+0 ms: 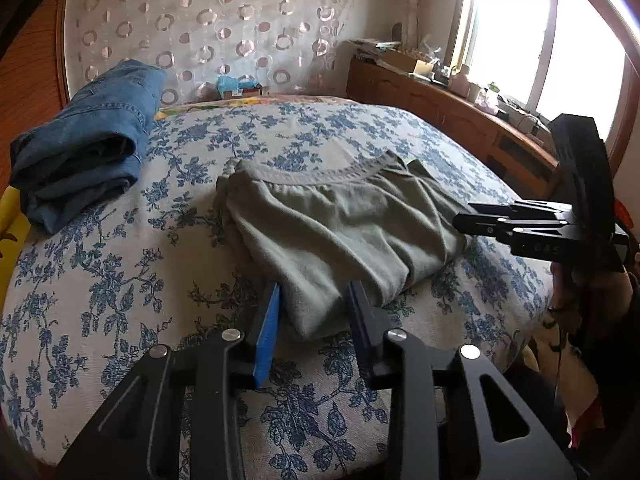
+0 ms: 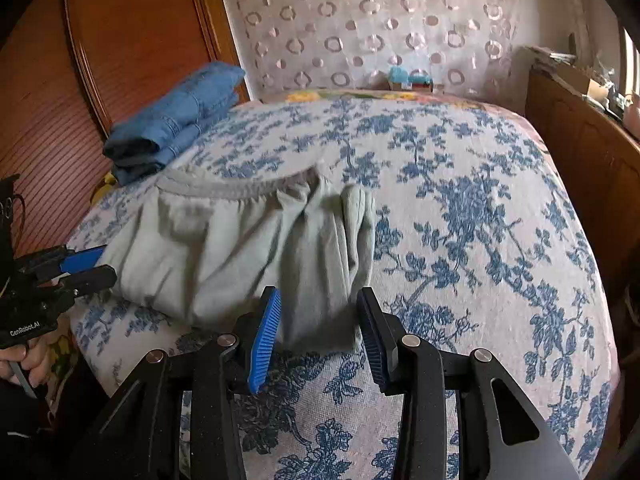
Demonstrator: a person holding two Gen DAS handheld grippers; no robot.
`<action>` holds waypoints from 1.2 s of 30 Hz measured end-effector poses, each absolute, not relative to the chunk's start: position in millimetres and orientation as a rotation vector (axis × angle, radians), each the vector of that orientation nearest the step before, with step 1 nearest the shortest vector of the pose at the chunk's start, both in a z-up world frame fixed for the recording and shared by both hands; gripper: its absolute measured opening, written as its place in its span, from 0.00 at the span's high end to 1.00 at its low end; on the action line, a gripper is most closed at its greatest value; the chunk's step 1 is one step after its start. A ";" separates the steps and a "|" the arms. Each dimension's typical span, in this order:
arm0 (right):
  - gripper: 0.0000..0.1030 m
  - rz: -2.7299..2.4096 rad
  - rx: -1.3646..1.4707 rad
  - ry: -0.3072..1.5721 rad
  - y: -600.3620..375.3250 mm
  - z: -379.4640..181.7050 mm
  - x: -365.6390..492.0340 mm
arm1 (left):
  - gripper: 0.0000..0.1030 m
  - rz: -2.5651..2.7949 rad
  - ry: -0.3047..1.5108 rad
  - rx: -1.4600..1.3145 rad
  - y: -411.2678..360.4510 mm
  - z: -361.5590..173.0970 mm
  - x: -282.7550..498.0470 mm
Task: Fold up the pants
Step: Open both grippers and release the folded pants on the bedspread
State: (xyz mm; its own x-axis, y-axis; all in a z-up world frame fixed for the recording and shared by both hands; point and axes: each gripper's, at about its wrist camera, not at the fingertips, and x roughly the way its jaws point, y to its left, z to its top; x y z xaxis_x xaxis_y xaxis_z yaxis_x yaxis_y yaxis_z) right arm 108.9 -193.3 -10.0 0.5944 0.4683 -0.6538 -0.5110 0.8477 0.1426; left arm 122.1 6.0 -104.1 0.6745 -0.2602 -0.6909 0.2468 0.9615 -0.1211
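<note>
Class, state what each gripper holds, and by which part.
Neither grips anything: the left gripper and right gripper stand open, straddling the near edge of the folded grey-green pants.

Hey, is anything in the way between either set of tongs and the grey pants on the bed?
Nothing visible. The left tongs and right tongs each straddle the near edge of the grey pants, pads apart. The folded jeans lie well off to the side.

You are looking at two garments lying on one bed (image 1: pixel 360 128): one pair of grey-green pants (image 1: pixel 344 232) sitting folded near the middle of the bed, and one pair of blue jeans (image 1: pixel 88 140) lying folded at the bed's far left corner. You are holding two grippers, one left gripper (image 1: pixel 314 300) and one right gripper (image 2: pixel 318 312), both reaching over the bed's near edge.
</note>
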 end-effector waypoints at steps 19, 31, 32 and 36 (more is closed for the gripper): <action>0.96 0.518 -0.037 0.694 -206.4 -19.2 110.0 | 0.91 -0.292 0.756 -0.007 9.4 -103.7 119.8; 0.96 0.563 -0.026 0.680 -212.4 -9.5 73.3 | 0.91 -0.293 0.730 -0.008 21.2 -87.2 98.8; 0.96 0.569 -0.026 0.677 -213.1 -7.8 68.9 | 0.91 -0.294 0.729 -0.004 21.0 -85.6 95.3; 0.96 0.592 -0.028 0.657 -216.8 0.6 49.9 | 0.91 -0.298 0.720 0.009 21.9 -80.1 79.9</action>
